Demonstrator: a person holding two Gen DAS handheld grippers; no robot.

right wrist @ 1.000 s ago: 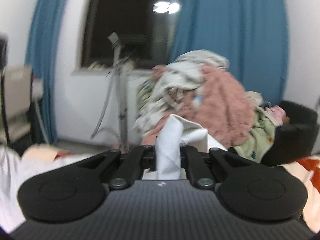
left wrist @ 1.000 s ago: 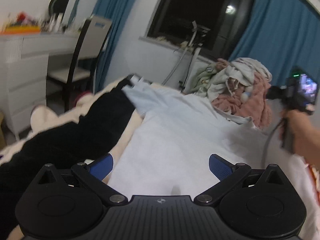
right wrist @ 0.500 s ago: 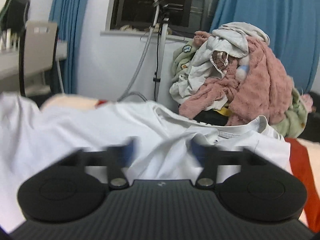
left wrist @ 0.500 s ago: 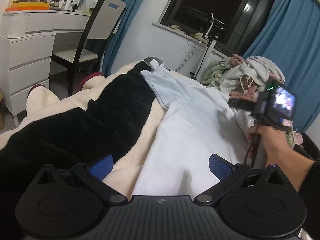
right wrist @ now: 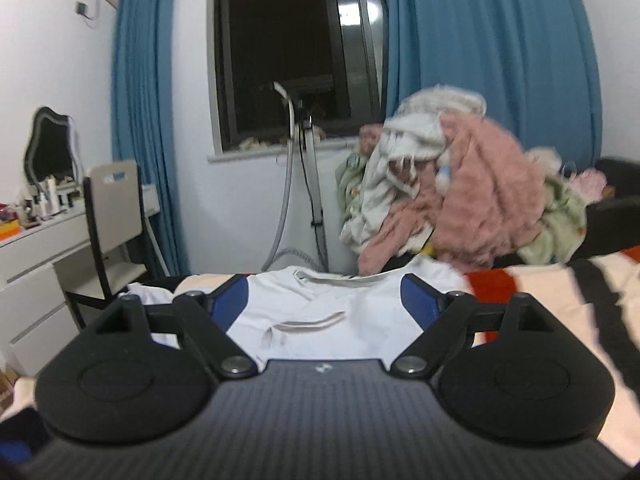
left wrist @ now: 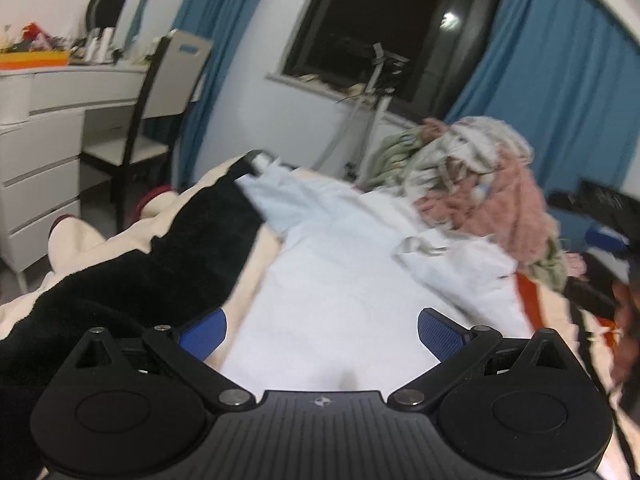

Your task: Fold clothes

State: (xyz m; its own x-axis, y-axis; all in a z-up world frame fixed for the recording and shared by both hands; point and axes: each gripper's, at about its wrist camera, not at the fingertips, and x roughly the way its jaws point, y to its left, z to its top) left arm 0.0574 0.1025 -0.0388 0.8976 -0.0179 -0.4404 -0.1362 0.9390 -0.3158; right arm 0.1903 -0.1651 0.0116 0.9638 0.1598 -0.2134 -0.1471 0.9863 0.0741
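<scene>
A white T-shirt lies spread flat on the bed, collar toward the far end. It also shows in the right wrist view, with its grey collar at the far edge. My left gripper is open and empty, low over the shirt's near part. My right gripper is open and empty, just above the shirt near the collar. The right gripper and the hand holding it show blurred at the right edge of the left wrist view.
A black and cream plush blanket lies left of the shirt. A heap of mixed clothes is piled beyond the bed end. A chair, a white dresser and a garment steamer stand are beyond the bed.
My right gripper was shut on a pinch of the white shirt; it has let go, opened and drawn back. The shirt now lies flat. My left gripper stayed open over the shirt.
</scene>
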